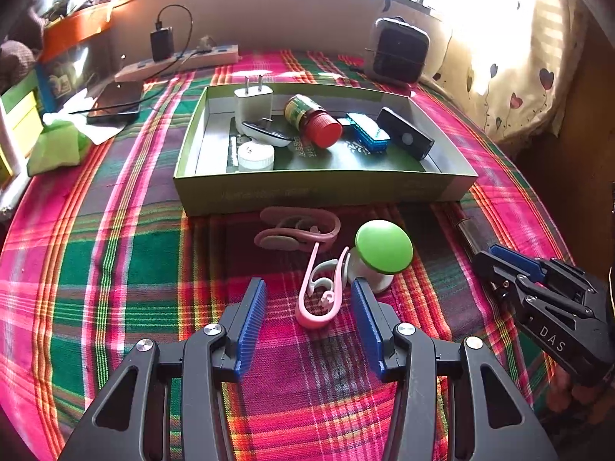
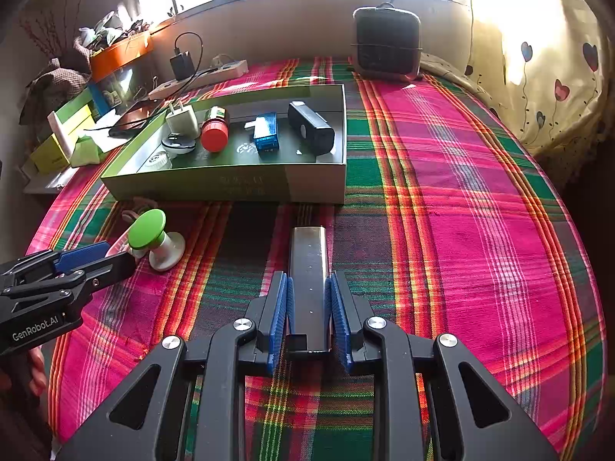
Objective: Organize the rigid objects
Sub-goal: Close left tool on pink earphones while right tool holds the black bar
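Mid-task: several things already lay in the green box (image 1: pixel 323 188) at upper centre of the left wrist view, among them a white charger (image 1: pixel 253 101), a red-capped bottle (image 1: pixel 313 121), a blue gadget (image 1: pixel 369 134) and a black block (image 1: pixel 403 132). Still out on the plaid cloth (image 1: pixel 115 269), below the box: a pink earhook headset (image 1: pixel 296 232), a pink clip (image 1: pixel 319 292) and a green-topped knob (image 1: pixel 382 247).

Right gripper (image 2: pixel 308 299), bottom centre of its own view: clamped on a flat metal bar (image 2: pixel 309 269), blue pads pressed to both long sides, far end of the bar aimed up-frame at the box wall (image 2: pixel 230 186). Whether lifted clear of the cloth or resting on it, impossible to tell.

Left gripper (image 1: pixel 309 299), bottom centre of its view: spread wide, holding nothing, the pink clip lying between its fingertips, the green-topped knob just beside the right-hand pad.

Step in hand, by judgement: carrying the bar to the box. Next move likely called for: raising the bar over the near wall and releasing into the bare stretch at the box's right end, beside the black block. For the left: closing on the clip without nudging the knob.
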Motion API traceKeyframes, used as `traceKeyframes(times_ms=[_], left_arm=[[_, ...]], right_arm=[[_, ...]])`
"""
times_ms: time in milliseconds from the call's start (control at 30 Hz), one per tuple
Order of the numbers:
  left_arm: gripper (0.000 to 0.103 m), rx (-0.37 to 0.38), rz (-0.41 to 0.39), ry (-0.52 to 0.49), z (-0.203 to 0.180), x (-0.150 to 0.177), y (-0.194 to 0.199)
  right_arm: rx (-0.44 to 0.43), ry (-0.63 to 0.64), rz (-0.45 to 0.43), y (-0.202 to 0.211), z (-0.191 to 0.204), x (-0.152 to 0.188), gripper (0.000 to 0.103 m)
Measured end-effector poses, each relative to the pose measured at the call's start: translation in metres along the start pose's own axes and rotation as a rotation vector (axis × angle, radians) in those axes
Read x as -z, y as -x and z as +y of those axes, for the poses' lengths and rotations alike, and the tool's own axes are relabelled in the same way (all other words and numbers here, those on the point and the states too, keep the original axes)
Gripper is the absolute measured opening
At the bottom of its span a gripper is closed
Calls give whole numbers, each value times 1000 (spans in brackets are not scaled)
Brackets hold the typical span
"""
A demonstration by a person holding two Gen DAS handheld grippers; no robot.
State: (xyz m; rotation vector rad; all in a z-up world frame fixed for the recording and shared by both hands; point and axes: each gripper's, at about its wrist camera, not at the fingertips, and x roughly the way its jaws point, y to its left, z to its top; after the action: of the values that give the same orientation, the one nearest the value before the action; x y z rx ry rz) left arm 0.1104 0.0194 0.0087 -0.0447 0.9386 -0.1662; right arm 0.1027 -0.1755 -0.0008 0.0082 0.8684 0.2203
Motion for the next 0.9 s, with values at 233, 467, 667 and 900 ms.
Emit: traceKeyframes(times_ms=[233, 467, 667, 900], left_arm=[[45, -32, -11, -38, -3, -4, -5], [45, -29, -27, -40, -2, -7, -8], [37, -33, -36, -26, 2, -6, -7], [26, -31, -40, -11, 6, -5, -6]], right_arm=[[2, 1, 0, 0, 1, 0, 25], [6, 5, 1, 0, 1, 0, 25], [8, 6, 1, -1, 1, 0, 25], [10, 8, 2, -1, 1, 0, 25]])
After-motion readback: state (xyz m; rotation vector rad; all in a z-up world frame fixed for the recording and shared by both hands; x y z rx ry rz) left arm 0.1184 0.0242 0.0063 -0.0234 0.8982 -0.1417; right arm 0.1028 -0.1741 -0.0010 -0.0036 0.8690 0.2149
